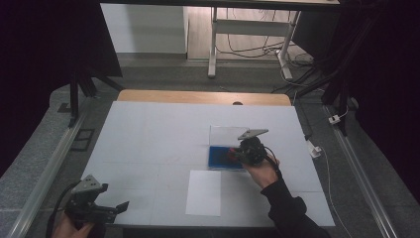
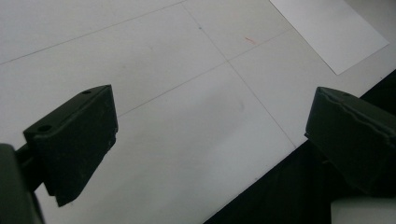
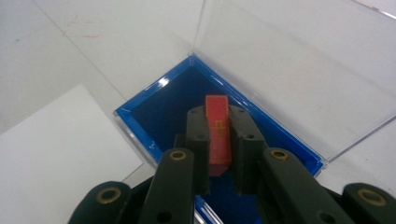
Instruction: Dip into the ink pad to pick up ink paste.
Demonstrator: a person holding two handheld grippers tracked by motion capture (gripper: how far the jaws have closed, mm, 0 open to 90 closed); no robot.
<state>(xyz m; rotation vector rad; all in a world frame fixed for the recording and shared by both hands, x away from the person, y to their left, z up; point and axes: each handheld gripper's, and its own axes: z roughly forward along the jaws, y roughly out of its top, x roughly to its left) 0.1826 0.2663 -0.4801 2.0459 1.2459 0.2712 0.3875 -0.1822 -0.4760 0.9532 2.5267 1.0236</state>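
Black hand-held gripper (image 3: 218, 154): brass-ringed screw holes, grey triangular top plate, trailing black cable; black sleeve (image 1: 289, 210).

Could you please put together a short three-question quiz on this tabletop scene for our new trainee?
1. True or false: the right gripper has its jaws closed on a red block.
2. Which colour is the tray of the box beneath that block? A) green B) blue C) yellow
3. How do the jaws of the left gripper stand, and what lies between them?

Key
1. True: the block is pinched between the jaws, over the box.
2. B, blue; its clear lid stands open behind it.
3. Wide apart, with nothing between them; the table and a corner of the white sheet lie beyond.
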